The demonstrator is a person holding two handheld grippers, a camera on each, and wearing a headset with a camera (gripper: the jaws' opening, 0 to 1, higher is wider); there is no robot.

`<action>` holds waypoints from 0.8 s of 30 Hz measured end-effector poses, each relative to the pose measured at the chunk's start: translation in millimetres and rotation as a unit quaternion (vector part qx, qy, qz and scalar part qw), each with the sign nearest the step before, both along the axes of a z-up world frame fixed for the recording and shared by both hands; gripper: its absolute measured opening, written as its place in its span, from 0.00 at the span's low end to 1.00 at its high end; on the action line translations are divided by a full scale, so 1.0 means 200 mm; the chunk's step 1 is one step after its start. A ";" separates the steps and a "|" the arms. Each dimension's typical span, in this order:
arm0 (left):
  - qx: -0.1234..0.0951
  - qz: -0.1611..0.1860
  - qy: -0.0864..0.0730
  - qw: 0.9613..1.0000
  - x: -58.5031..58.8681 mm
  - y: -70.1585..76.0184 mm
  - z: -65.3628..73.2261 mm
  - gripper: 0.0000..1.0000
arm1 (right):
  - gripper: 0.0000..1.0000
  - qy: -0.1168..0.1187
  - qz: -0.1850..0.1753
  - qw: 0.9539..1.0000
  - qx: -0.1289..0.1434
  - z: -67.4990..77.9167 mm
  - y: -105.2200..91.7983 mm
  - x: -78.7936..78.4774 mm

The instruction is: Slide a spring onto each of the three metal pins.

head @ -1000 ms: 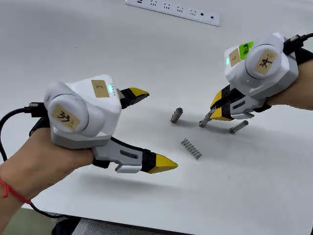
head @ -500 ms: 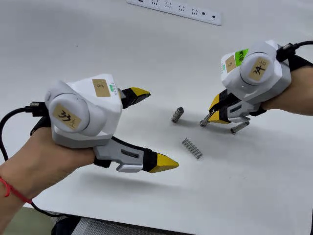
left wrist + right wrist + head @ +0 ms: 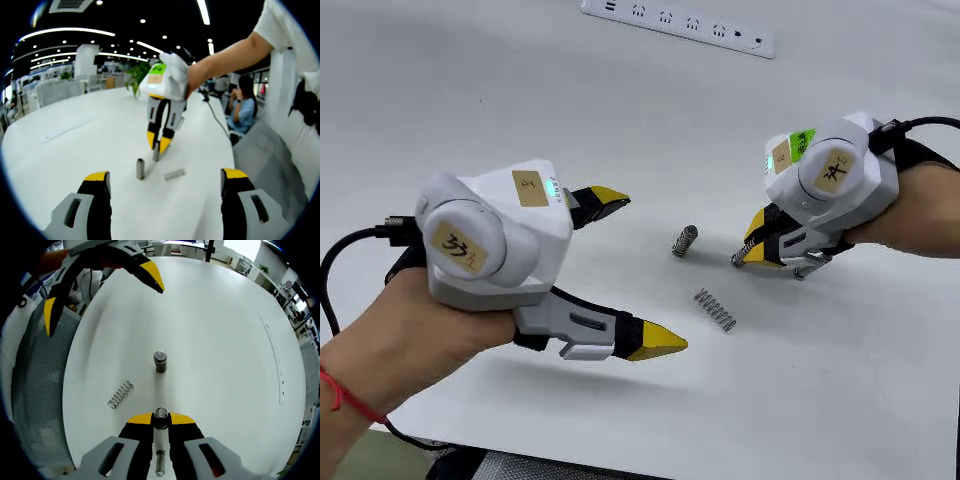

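gripping a spring-fitted pin (image 3: 160,419), the right gripper (image 3: 757,255) is clenched; the left gripper (image 3: 638,272) hangs released. the loose spring (image 3: 714,309) lies on the bench (image 3: 470,100), toward its near edge. judged light, soft, prone to rolling: pinch it gently at mid-coil.

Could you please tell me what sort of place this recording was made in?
Most likely an open-plan office. The left gripper view shows long ceiling light strips, rows of desks in the background, and a seated person working nearby.
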State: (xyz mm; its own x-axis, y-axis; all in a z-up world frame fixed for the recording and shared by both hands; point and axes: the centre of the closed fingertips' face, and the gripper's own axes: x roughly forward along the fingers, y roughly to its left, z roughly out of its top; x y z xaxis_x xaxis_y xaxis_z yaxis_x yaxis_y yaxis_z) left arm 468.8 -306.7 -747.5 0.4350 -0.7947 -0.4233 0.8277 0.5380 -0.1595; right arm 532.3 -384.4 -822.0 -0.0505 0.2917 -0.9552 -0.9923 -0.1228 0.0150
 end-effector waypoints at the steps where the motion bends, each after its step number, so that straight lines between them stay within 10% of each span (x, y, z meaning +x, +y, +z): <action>1: 0.001 -0.001 0.000 1.000 0.00 0.00 0.00 0.92 | 0.12 -0.001 -0.001 1.000 0.000 0.00 0.00 0.00; 24: 0.012 -0.015 0.000 1.000 -0.04 -0.02 -0.01 1.00 | 0.18 -0.003 -0.011 1.000 0.015 -0.02 0.00 0.02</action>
